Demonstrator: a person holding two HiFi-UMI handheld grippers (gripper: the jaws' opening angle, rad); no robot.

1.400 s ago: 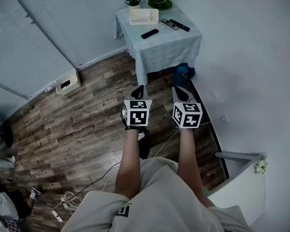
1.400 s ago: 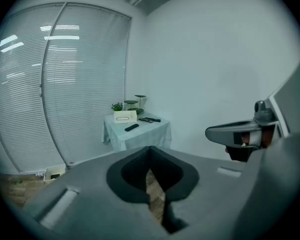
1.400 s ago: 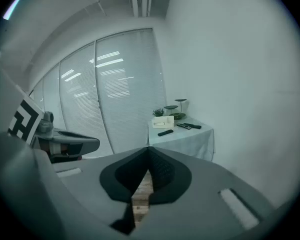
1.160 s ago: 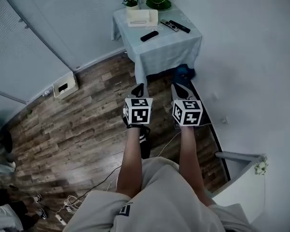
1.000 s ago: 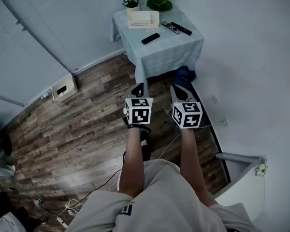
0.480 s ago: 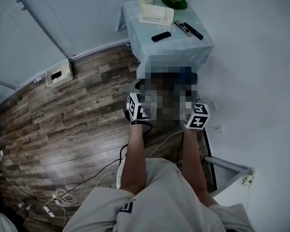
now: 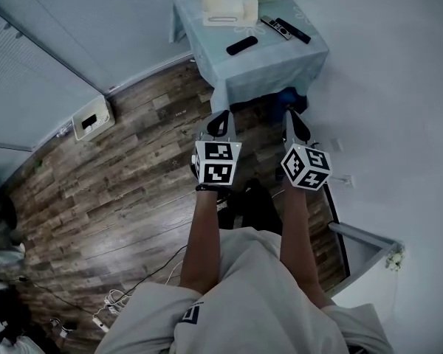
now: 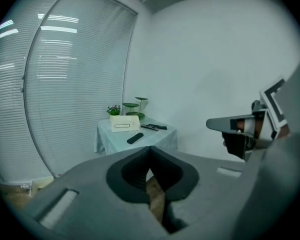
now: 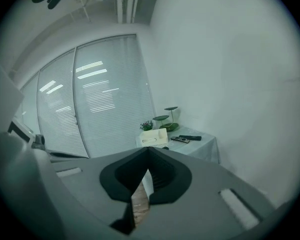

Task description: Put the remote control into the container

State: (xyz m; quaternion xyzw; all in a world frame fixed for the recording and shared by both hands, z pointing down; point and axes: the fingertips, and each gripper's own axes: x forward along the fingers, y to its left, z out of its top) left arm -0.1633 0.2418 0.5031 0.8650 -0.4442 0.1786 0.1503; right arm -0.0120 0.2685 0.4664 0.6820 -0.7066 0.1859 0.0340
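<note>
Not much happening yet. Both grippers are well short of the desk (image 7: 280,61) at the top of the head view, so this bit is just the approach. Left gripper (image 7: 221,118) and right gripper (image 7: 292,118) both have their jaws closed with nothing between them. The lone black remote control (image 7: 241,45) lies mid-desk, just below the cream container (image 7: 229,11) and apart from it; two more remotes (image 7: 284,28) sit to the right. I'd get close first, open one pair of jaws early, then pinch the remote across its narrow width near the middle so it doesn't tip.
</note>
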